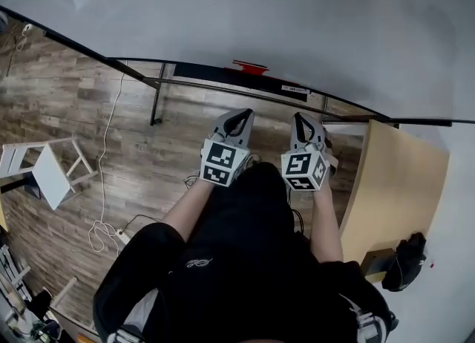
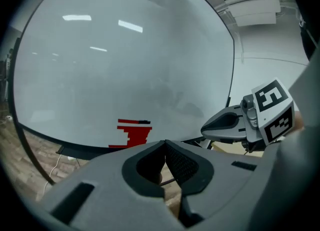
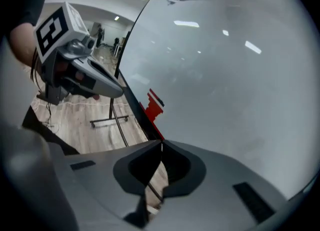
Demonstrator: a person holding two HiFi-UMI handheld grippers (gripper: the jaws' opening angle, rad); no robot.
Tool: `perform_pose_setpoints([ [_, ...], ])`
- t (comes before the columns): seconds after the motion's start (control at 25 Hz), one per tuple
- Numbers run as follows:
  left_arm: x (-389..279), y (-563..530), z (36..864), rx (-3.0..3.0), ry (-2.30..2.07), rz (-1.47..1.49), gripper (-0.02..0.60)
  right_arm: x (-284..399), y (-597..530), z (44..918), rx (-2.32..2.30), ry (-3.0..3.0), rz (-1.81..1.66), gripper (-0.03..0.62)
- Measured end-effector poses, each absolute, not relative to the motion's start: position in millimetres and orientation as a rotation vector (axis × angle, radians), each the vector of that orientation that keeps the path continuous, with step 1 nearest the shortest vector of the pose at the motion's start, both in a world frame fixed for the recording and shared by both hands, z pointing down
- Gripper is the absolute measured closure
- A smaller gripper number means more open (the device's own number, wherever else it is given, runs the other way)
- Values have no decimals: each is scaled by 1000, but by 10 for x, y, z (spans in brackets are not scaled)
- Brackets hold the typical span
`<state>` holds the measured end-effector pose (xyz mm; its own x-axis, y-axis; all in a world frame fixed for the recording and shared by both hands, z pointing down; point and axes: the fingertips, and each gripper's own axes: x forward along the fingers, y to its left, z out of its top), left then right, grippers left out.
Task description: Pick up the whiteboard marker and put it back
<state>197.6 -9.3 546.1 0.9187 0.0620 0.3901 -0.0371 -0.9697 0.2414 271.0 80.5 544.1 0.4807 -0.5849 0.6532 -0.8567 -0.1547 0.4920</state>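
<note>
The whiteboard marker is small and far off, best seen from the left gripper view: a thin red stick lying flat along the dark ledge at the foot of the whiteboard. Its long axis runs left to right and its dark end points right. Just under it sits a red blocky shape that I cannot make out clearly. From overhead the two merge into one red smear. The left tool and the right tool are held side by side, nearer than the ledge and well apart from the marker. Both have their jaws pressed together on nothing. The person's dark clothing hides the floor directly below, and a pale counter is cut off at right.
</note>
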Motion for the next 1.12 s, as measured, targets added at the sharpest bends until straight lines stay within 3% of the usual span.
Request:
perform_pose_setpoints([
  [0.6, 1458, -405, 5975, 2654, -513, 709, 576, 3381, 421, 6482, 1353, -1241, 286, 586],
  [0.76, 1299, -402, 6084, 2588, -567, 715, 576, 3427, 378, 6619, 1302, -1239, 308, 507],
  [1.12, 1530, -331, 6153, 2606, -523, 743, 577, 3441, 345, 6738, 1249, -1235, 328, 507],
])
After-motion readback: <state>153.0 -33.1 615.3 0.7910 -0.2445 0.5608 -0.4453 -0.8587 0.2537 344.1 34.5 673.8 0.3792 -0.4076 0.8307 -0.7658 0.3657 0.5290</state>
